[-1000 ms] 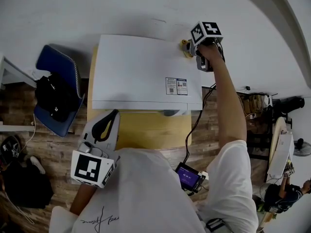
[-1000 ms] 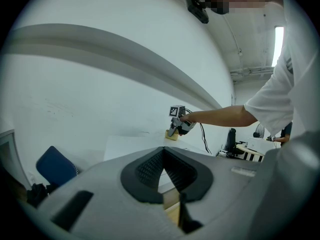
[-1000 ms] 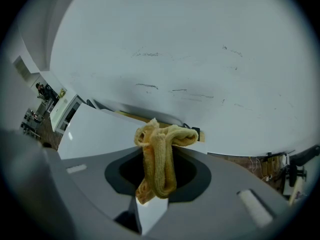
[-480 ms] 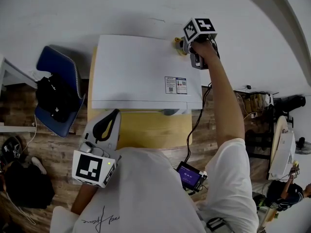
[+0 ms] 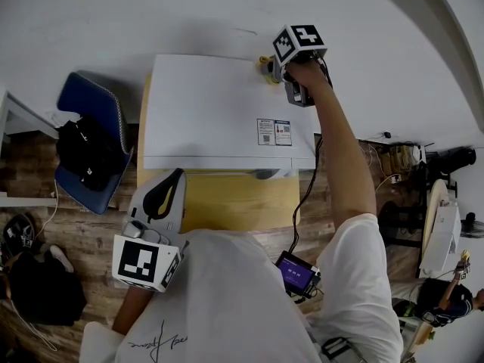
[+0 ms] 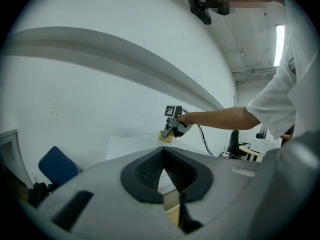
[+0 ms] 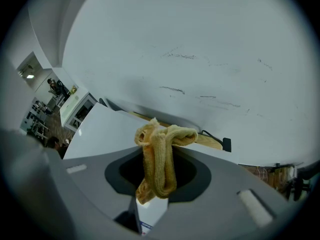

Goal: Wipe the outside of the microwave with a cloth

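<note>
The white microwave (image 5: 219, 108) stands on a wooden table (image 5: 227, 203) against the wall. My right gripper (image 5: 271, 68) is at the microwave's back right top edge, shut on a yellow cloth (image 7: 159, 159) that bunches up between the jaws; the cloth (image 5: 265, 66) rests on the top panel near the wall. In the left gripper view the cloth (image 6: 166, 135) shows far off under the right gripper (image 6: 170, 133). My left gripper (image 5: 168, 191) hangs low in front of the table, jaws closed together with nothing in them.
A blue chair (image 5: 94, 138) with a black bag stands left of the table. A black power cable (image 5: 306, 187) drops down the microwave's right side. A label (image 5: 274, 132) sits on the top panel's front right. The white wall (image 5: 227, 13) is right behind.
My right gripper has slid left along the back edge of the microwave top, carrying the cloth with it. The left gripper has stayed put.
</note>
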Demonstrator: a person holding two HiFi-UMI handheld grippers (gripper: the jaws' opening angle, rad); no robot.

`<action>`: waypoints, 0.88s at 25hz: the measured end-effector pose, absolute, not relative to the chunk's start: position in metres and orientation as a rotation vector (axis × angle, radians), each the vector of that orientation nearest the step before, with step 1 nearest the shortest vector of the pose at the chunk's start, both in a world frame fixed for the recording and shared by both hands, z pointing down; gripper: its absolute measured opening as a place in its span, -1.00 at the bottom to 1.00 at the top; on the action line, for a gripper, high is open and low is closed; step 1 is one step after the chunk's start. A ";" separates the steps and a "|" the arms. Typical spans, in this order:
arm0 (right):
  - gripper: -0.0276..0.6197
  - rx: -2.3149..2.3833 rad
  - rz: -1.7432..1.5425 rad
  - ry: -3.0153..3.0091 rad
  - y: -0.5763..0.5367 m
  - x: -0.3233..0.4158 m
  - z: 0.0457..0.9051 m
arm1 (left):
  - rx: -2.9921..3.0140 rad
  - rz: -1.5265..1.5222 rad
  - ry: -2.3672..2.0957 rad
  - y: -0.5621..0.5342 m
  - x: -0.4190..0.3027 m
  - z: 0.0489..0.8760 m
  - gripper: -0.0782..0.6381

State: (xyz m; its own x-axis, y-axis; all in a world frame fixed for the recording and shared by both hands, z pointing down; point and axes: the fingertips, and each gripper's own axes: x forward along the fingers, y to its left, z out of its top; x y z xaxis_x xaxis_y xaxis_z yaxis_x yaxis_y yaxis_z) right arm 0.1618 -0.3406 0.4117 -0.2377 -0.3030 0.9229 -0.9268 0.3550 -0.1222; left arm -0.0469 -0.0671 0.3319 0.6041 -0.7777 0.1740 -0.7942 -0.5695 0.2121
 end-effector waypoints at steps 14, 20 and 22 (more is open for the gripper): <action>-0.56 0.972 0.918 -1.860 -0.340 0.084 0.411 | 2.525 0.083 -1.335 -0.064 -0.063 0.334 -0.81; -0.56 0.921 0.905 -1.891 -0.341 0.054 0.411 | 2.509 0.081 -1.360 -0.063 -0.072 0.334 -0.81; -0.56 0.908 0.899 -1.897 -0.341 0.046 0.411 | 2.503 0.077 -1.366 -0.063 -0.075 0.333 -0.81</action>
State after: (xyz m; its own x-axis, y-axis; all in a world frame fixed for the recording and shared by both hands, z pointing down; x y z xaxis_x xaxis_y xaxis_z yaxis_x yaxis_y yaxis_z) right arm 0.0459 -0.3407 0.4106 -0.3957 -0.2487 0.8841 -0.8418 0.4830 -0.2409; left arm -0.0748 -0.0630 0.3335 0.5494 -0.8153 0.1828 -0.8307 -0.5094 0.2248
